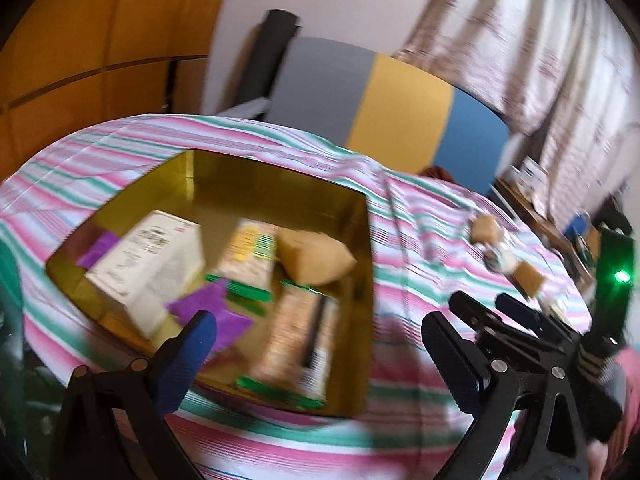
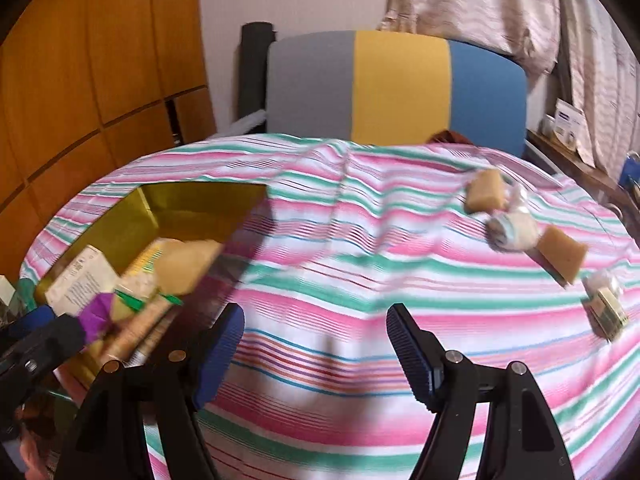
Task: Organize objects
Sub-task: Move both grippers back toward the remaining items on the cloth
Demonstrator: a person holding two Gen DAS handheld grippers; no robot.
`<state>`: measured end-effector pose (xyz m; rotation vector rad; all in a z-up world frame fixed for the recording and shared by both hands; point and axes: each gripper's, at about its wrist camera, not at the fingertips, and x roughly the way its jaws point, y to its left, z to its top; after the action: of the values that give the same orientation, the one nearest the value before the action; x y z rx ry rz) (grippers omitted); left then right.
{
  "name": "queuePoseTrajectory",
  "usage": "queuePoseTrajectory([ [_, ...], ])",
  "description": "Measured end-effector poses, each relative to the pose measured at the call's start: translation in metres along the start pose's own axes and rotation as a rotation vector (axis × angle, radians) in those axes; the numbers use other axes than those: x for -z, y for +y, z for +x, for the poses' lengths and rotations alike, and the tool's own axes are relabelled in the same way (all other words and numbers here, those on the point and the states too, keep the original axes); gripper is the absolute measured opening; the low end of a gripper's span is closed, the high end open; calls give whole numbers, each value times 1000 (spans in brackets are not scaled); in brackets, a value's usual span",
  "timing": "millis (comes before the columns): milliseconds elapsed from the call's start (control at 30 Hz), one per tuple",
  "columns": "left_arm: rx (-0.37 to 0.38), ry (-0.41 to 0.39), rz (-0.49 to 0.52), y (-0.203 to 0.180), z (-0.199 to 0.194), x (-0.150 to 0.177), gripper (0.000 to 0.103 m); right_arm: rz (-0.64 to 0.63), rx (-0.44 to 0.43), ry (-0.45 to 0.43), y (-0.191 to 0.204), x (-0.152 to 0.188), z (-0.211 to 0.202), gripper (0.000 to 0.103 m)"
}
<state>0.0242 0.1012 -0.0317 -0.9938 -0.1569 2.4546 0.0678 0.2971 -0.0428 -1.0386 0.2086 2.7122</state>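
Blue ribbed pads of the right hand-held gripper (image 2: 316, 344) sat closest to the lens, jaws standing wide with nothing but striped cloth between them. That spread looked deliberate, I'd judge: room enough to straddle one of the loose items ahead. And those items were well apart from it, up to the right on the table (image 2: 320, 240): a tan sponge (image 2: 485, 191), a white wrapped bundle (image 2: 513, 229) touching or just beside it, a second sponge (image 2: 562, 254) next along, and a small packet (image 2: 608, 308) nearest the edge.

Over on the left side, the gold box (image 1: 356, 280) already held the sorted goods: a white carton (image 1: 148, 268), a printed pack (image 1: 250, 256), a tan sponge-like block (image 1: 314, 258), purple paper (image 1: 212, 310), all crowded together inside its walls. That was plainly the collecting spot, so what remained to be gathered was the cluster out on the cloth.

Left hand-held gripper (image 1: 316, 356) hovered at the box's near edge, its jaws also spread, empty, one pad over the purple scrap and the other out over the cloth. From that view the right tool (image 1: 492, 320) showed alongside, pointing toward the loose sponges. Everything was blurred, so labels were unreadable.
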Motion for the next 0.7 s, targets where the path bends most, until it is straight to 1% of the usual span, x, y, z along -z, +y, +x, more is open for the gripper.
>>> queuePoseTrajectory([
  [100,44,25,52,-17,2,9,103,35,26,16,-24,11,-1,75],
  [333,101,67,138,-49,3,25,103,131,113,51,-89,33,-2,75],
  [533,111,111,191,-69,12,36,103,234,210,45,-154,48,-15,75],
  [567,110,114,198,-71,13,37,103,254,229,40,-165,50,-18,75],
  [633,81,106,223,-77,15,39,103,287,261,32,-184,53,-24,75],
  [700,81,106,240,-83,16,39,103,313,299,24,-203,55,-30,75],
])
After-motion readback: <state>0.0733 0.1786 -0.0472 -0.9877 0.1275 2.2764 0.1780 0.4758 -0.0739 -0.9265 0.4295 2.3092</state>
